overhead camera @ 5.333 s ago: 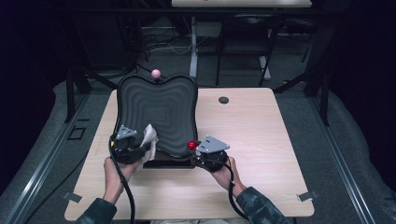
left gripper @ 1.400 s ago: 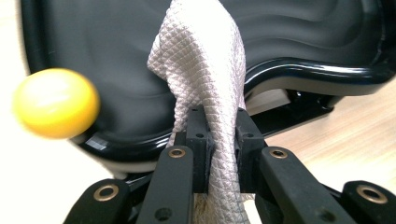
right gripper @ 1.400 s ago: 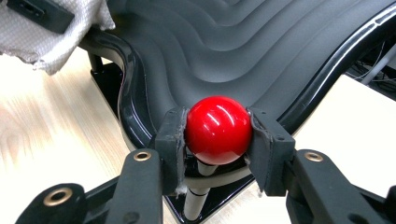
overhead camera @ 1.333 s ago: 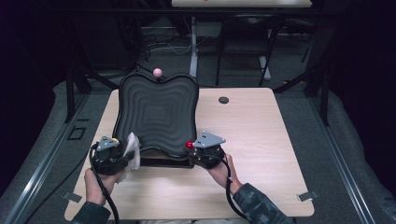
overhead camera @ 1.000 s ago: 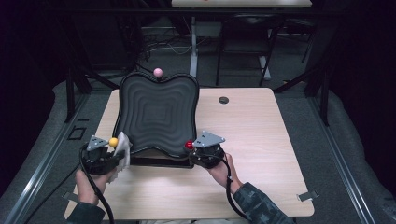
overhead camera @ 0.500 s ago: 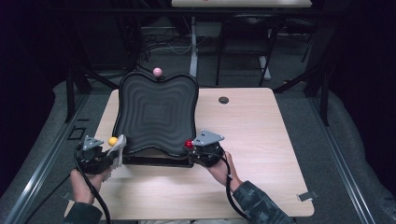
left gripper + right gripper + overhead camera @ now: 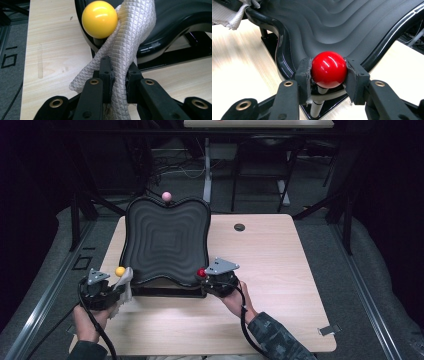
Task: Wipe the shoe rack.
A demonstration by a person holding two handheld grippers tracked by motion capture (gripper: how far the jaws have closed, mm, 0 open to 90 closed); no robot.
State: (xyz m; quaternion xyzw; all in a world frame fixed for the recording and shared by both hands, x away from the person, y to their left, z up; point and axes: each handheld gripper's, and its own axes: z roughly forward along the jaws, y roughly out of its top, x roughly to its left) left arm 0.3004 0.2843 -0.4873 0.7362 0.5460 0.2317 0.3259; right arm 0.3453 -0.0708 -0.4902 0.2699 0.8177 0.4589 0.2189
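Observation:
A black board with a rippled surface stands on a base on the wooden table. It carries a pink ball knob at its far edge, a yellow one at its near left corner and a red one at its near right corner. My left gripper is shut on a white woven cloth, which drapes against the yellow ball just ahead of the jaws. My right gripper is shut on the red ball, one jaw on each side.
A small black round disc lies on the table to the right of the board. Bare wood spreads right of the board. Metal frames and table legs stand beyond the far edge. A grey clip sits at the near right corner.
My left gripper has drawn back left and toward the table's near edge with the cloth, uncovering the yellow ball. The right gripper has stayed on the red ball.

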